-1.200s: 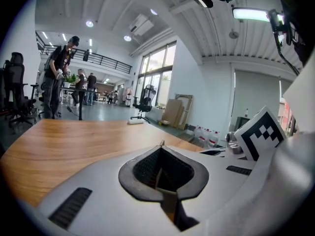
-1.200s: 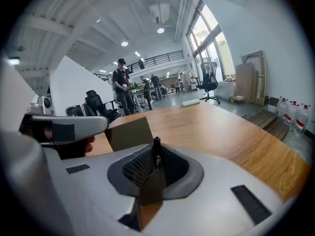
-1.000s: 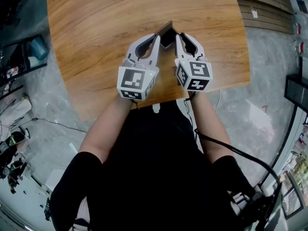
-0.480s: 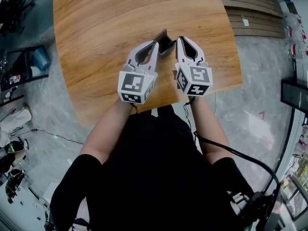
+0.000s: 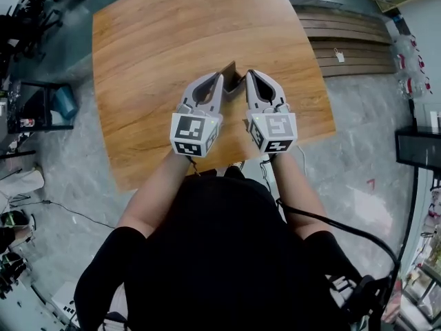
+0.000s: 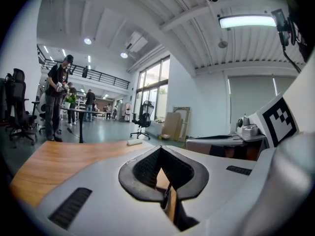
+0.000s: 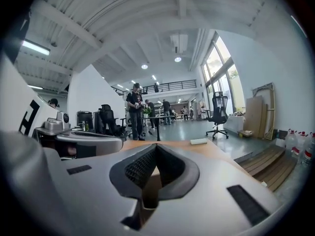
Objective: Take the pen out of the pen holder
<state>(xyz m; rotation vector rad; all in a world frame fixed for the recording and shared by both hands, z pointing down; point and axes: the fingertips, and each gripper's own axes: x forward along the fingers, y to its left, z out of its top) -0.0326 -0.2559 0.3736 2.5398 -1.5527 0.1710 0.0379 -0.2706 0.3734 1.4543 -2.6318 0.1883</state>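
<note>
We see a dark, box-like pen holder (image 5: 233,78) with a pale edge standing on a square, warm-brown wooden table (image 5: 158,40), roughly at its middle. The pen itself is too small to make out in any view. The pen holder sits just beyond and between the tips of two grey plastic claws held side by side over the table, and we cannot tell whether either tip touches it. The left gripper (image 5: 221,77) has its two jaws pressed together at the tips, and its own view (image 6: 158,148) shows the black ribbed pads meeting in a point above a diamond-shaped gap. Brown wood and a thin dark edge show through that gap. The right gripper (image 5: 249,74) is likewise closed tip to tip (image 7: 156,146), with only a brown surface visible behind its pads. Each claw carries a white cube with black square markers, facing us. Bare forearms lead back to the person's black shirt (image 5: 227,254), and a black cable (image 5: 331,223) trails on the right. A small flat white object (image 7: 199,141) lies at the table's far edge. Around the table are grey floor (image 5: 62,185), stacked wooden slats (image 5: 337,33), a black office chair (image 7: 219,114), and people standing far off (image 6: 58,97).
</note>
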